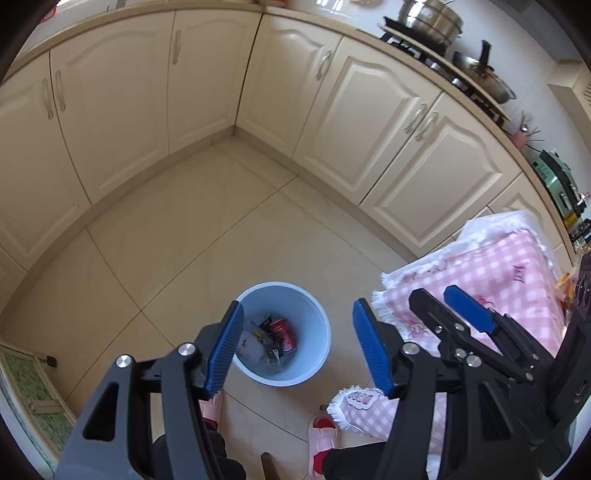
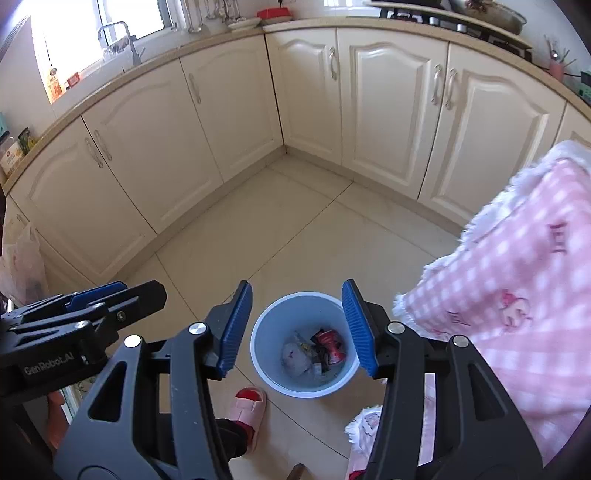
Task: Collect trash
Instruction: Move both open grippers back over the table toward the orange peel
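A light blue trash bin [image 1: 317, 314] stands on the tiled floor and shows in the right wrist view [image 2: 269, 325] too. Inside it lie a crushed red can [image 1: 283, 332], dark wrappers and clear plastic [image 2: 295, 356]. My left gripper [image 1: 299, 350] is open and empty, held above the bin. My right gripper [image 2: 297, 325] is open and empty, also above the bin; it appears at the right of the left wrist view [image 1: 439, 310]. The left gripper shows at the left edge of the right wrist view [image 2: 110, 295].
Cream cabinets [image 1: 207, 81] form a corner behind the bin. A table with a pink checked cloth [image 1: 491, 273] stands to the right. The person's pink slippers [image 2: 247, 410] are just in front of the bin. Pots [image 1: 432, 18] sit on the stove.
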Tool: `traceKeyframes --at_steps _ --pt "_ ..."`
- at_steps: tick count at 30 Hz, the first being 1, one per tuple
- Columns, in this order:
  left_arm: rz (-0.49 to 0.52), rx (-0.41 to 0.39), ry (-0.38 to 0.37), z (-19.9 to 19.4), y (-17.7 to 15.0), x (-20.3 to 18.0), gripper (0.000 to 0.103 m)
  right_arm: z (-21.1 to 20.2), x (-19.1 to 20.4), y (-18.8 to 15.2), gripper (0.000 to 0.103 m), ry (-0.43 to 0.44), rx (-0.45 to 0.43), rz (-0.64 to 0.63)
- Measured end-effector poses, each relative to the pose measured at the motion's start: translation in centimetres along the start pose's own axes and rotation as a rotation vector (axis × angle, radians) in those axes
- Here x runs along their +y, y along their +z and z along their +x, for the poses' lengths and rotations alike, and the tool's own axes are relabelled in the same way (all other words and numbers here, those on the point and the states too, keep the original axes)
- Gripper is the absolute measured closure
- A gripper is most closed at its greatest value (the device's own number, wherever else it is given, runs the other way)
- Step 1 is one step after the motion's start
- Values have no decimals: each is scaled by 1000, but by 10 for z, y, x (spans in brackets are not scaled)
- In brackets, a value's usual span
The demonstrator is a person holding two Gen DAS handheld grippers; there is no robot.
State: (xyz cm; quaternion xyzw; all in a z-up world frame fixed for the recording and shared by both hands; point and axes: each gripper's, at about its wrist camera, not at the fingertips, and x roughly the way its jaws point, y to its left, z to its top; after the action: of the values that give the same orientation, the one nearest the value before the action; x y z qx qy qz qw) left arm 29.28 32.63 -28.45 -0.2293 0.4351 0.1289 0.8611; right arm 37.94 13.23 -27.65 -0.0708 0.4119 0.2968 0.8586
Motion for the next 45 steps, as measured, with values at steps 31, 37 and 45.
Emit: traceKeyframes --at_steps 31,37,45 --pt "659 57 -329 -38 -103 -365 39 -284 -268 -127 40 -459 -302 450" --pt "683 88 -287 -10 -100 -388 42 -277 -295 -130 39 -452 -275 473" --pt "751 60 -253 4 -100 -403 72 -257 -328 -115 39 -417 -212 481"
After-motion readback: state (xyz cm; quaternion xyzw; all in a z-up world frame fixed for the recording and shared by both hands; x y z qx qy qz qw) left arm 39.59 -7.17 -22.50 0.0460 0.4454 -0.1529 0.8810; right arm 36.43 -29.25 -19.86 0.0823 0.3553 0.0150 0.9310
